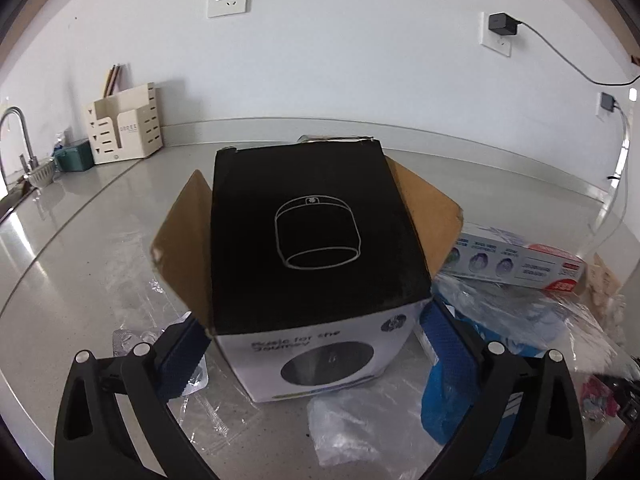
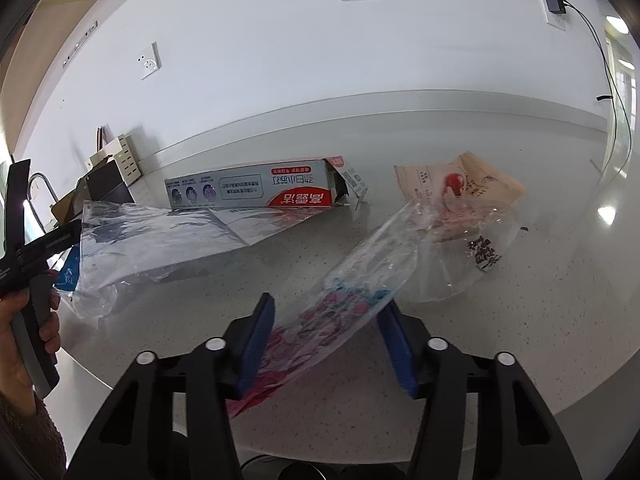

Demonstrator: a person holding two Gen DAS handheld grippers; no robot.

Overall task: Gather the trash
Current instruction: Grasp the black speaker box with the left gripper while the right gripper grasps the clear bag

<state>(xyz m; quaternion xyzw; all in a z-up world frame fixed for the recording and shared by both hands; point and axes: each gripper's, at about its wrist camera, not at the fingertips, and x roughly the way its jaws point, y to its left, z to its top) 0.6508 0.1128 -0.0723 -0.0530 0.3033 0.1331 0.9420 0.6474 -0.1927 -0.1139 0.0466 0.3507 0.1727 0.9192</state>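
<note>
The right gripper (image 2: pixel 326 344) straddles a printed plastic wrapper (image 2: pixel 340 308), jaws apart, pads not pressing. The left gripper (image 1: pixel 312 344) stands wide around the black box (image 1: pixel 316 240), its flaps open. Grey counter (image 2: pixel 520 340) lies bare rightward; toothpaste carton (image 2: pixel 256 190) near the wall.

Both views bright, even daylight, prob. from a window (image 2: pixel 624 72) at far right. Glare patches on the glossy desk (image 1: pixel 80 240), esp. left near the tap and at right edge. Soft shadows under the clutter. Strong fisheye bend, dark vignette in corners. Clear plastic wrapper (image 2: pixel 340 304) slightly blurred.
</note>
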